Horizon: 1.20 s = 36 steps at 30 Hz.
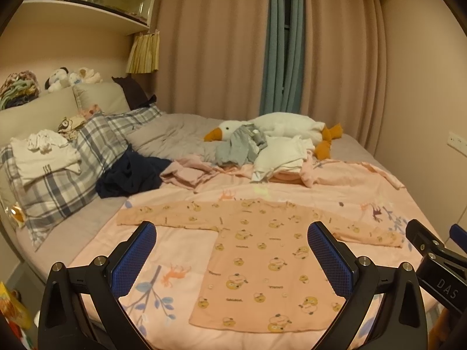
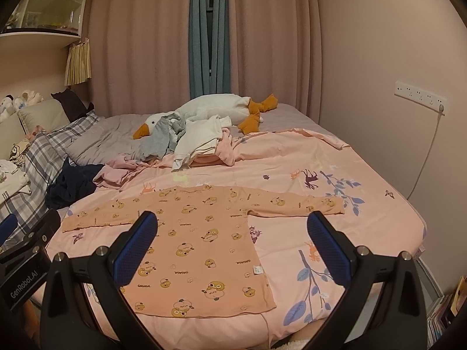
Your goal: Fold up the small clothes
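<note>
A small peach long-sleeved top (image 1: 262, 265) with a yellow cartoon print lies flat on the pink bedspread (image 1: 181, 250), both sleeves spread out sideways. The same top (image 2: 204, 250) fills the middle of the right wrist view. My left gripper (image 1: 232, 250) hovers above its left half, open, with nothing between the blue pads (image 1: 137, 259). My right gripper (image 2: 233, 248) hangs over the top's right edge, open and empty too. In the left wrist view the right gripper's black body shows at the far right edge.
A heap of unfolded clothes (image 1: 251, 151) and a white goose plush (image 1: 280, 127) lie further back on the bed. Dark navy clothing (image 1: 131, 175) sits by plaid pillows (image 1: 70, 172) at the left. Curtains hang behind; a wall with a socket strip (image 2: 420, 94) stands at the right.
</note>
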Motion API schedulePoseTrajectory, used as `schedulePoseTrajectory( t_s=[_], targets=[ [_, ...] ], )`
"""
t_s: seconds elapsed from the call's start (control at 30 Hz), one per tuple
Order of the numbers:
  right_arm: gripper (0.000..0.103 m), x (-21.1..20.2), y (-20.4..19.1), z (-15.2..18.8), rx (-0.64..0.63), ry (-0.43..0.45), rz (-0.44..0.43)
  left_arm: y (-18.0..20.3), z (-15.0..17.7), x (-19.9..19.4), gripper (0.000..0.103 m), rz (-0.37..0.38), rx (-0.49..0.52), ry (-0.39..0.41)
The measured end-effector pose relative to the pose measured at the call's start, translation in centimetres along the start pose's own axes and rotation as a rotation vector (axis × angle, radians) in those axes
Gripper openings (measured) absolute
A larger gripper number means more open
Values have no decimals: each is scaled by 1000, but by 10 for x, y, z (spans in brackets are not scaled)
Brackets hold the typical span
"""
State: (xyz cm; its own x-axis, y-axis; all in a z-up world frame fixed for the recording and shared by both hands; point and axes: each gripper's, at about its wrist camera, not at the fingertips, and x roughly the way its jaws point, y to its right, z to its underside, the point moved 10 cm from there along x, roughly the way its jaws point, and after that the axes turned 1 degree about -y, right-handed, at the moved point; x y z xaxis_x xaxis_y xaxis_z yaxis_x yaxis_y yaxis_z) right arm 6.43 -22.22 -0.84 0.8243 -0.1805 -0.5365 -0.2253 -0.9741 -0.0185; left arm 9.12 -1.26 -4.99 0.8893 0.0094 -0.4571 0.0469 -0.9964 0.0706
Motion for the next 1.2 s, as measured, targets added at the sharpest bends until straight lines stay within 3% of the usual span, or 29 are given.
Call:
schedulePoseTrajectory(
  t_s=[1.03, 1.2],
  targets=[
    [103, 0, -4, 3, -11, -9, 15, -1, 4, 1, 103, -10, 15, -4],
    [103, 6, -3, 5, -9, -16, 2, -3, 7, 17, 103, 3, 4, -33]
  ],
)
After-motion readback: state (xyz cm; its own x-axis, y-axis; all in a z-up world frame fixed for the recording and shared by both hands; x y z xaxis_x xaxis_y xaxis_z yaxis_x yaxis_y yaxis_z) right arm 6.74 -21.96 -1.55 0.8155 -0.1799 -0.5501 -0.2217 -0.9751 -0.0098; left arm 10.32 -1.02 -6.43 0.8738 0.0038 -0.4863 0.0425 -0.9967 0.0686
